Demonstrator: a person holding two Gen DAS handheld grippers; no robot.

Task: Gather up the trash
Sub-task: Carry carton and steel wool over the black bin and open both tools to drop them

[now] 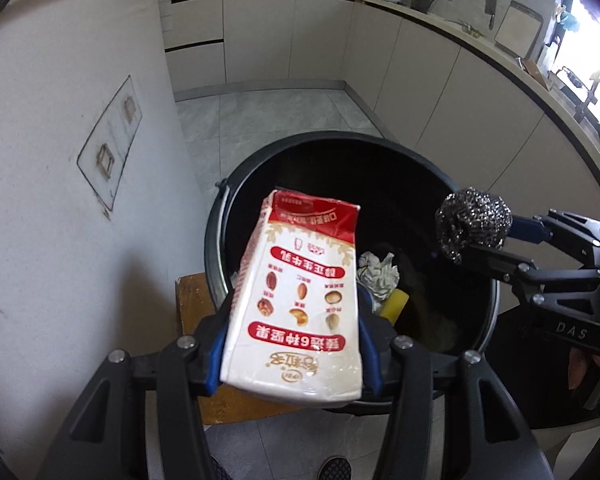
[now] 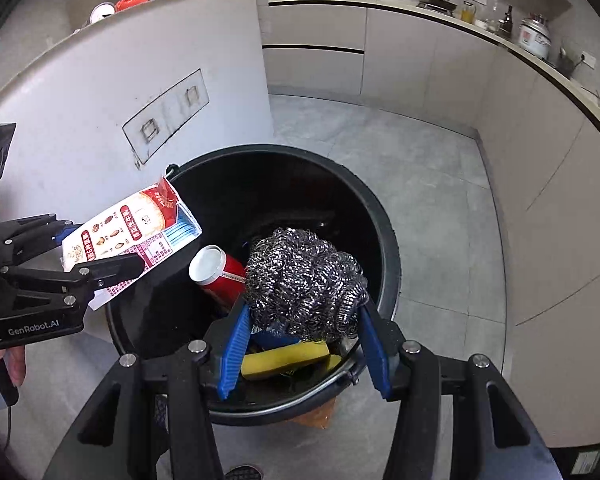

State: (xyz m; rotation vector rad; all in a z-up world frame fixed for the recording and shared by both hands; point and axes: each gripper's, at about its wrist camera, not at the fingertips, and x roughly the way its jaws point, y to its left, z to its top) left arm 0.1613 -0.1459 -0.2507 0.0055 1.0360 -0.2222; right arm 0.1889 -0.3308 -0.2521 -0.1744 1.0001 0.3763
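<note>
over the bin: we see a milk carton and a steel wool scourer, both held above the open mouth of a black bin.
carton: white and red, printed with nuts, tilted with its top end toward the bin; in the right wrist view it hangs over the bin's left rim.
left gripper: we find its jaws pinching the carton by its two narrow sides, blue pads against the card.
scourer: a round ball of silver wire, over the near half of the bin.
right gripper: its jaws squeeze the scourer from both sides; in the left wrist view it reaches in from the right with the scourer at its tip.
inside the bin: a red tube with a white end, a yellow sponge, crumpled paper.
under the bin: a wooden board shows at its base, on the grey tiled floor.
beside: a white panel stands left of the bin.
beyond: we see pale cabinets under a tabletop carrying pots and bottles.
person: fingers grip the left gripper's handle.
</note>
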